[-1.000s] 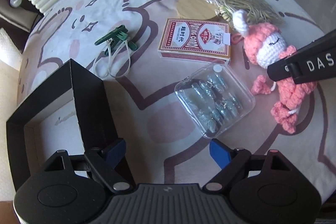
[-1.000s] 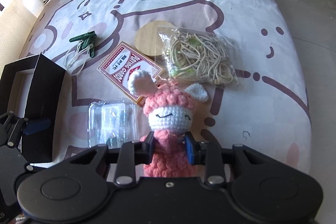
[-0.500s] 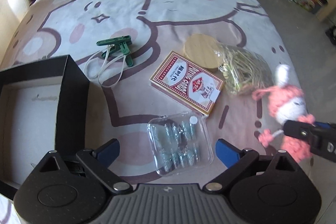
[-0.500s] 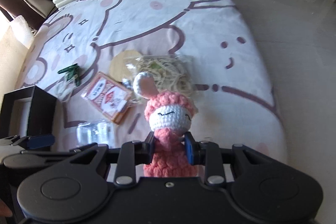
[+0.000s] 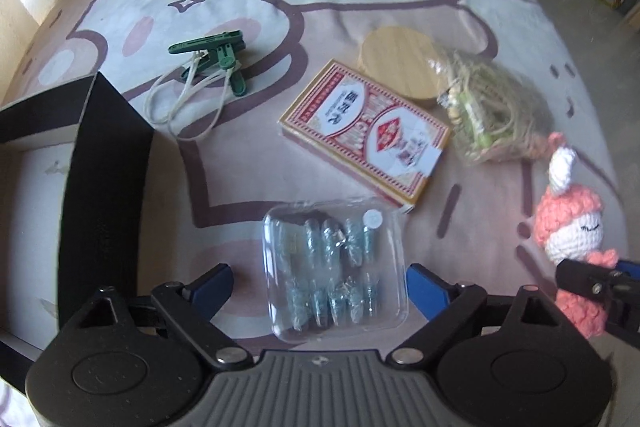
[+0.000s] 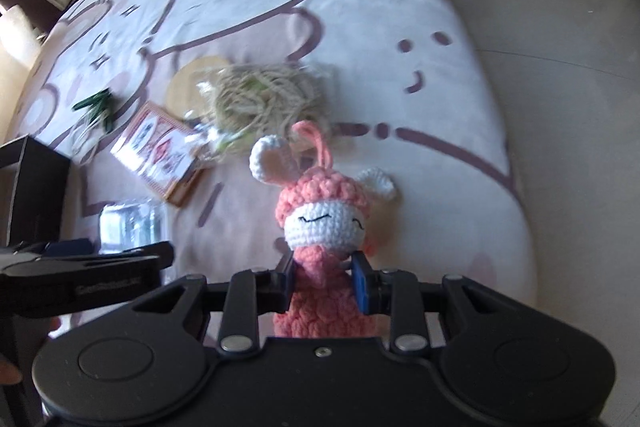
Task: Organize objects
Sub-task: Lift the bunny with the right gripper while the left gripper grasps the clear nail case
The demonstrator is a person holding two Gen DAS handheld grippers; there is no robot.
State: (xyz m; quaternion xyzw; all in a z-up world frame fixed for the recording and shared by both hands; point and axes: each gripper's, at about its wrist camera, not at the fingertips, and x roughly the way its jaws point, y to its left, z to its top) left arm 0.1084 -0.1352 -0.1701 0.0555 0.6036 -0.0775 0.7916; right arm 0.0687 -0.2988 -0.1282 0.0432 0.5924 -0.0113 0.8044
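The right tongs (image 6: pixel 324 281) are clamped on the body of a pink crocheted bunny doll with a white face (image 6: pixel 324 223), blue pads pressing its sides just below the head. The doll stands upright between the fingers, its white ears and pink hanging loop pointing away from the tongs, and it is lifted clear of the pale bear-print cloth (image 6: pixel 440 155) that covers the surface underneath.

The left tongs (image 5: pixel 320 283) stand wide apart and their jaws are closing slightly. Between the blue fingertips lies a clear plastic case of small blue-green pieces (image 5: pixel 336 267), flat on the cloth; the pads do not touch it.

Beyond that case, further from the left tongs, a red-patterned box of playing cards (image 5: pixel 366 135) lies flat at a slant. Past its far corner sits a round wooden lid (image 5: pixel 400 65), and just to the right of the lid a clear bag of beige cord (image 5: pixel 492 111) overlaps its edge. Ahead and to the left of the left tongs lie green plastic clips on white cord loops (image 5: pixel 212 63). Immediately left of the left fingertip stands an open black box with a pale inside (image 5: pixel 108 167), its near wall just beside the tongs.

In the left wrist view the doll and the right tongs appear at the right edge, near the left tongs.
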